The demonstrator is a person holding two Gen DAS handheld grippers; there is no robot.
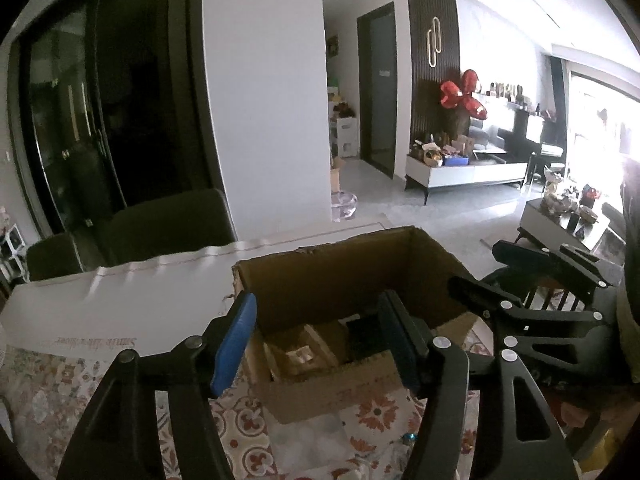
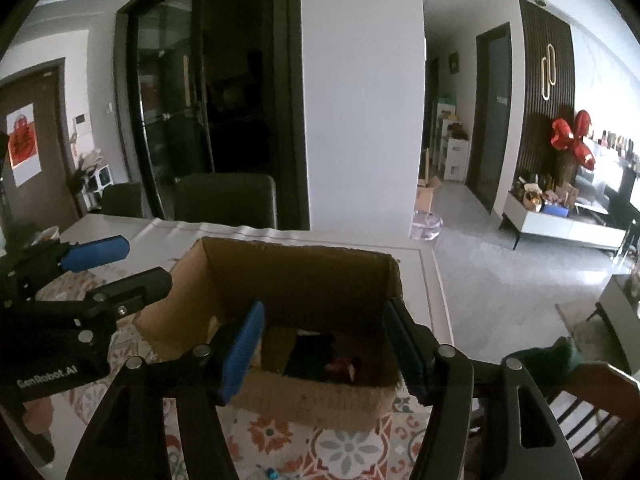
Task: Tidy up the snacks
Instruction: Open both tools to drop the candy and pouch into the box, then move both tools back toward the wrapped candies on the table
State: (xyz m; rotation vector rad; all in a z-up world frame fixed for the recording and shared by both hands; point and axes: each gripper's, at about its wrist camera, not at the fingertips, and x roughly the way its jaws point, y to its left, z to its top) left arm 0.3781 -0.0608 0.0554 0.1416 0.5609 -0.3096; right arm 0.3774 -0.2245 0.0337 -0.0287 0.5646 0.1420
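— What do you have closest to you?

— My left tongs, blue pads parted about halfway with nothing between them. The right tongs are the same: half open and empty. Both hover side by side just short of the cardboard box, pointing down into it.

— So where does the box lie from them?

— Straight ahead and below, on the patterned cloth covering the bench. Its near wall sits right under both pairs of fingertips. Its long axis looks to run across my view, left to right. I'd judge neither hand nearer; the left covers the left half, the right the right half.

— And the snacks?

— They're down inside the box, in shadow. I make out a pale brown packet on the left, something dark in the middle, and a red wrapper towards the right. I can't read the labels.

— Anything beyond?

— Dark chairs behind the bench, then a white pillar.
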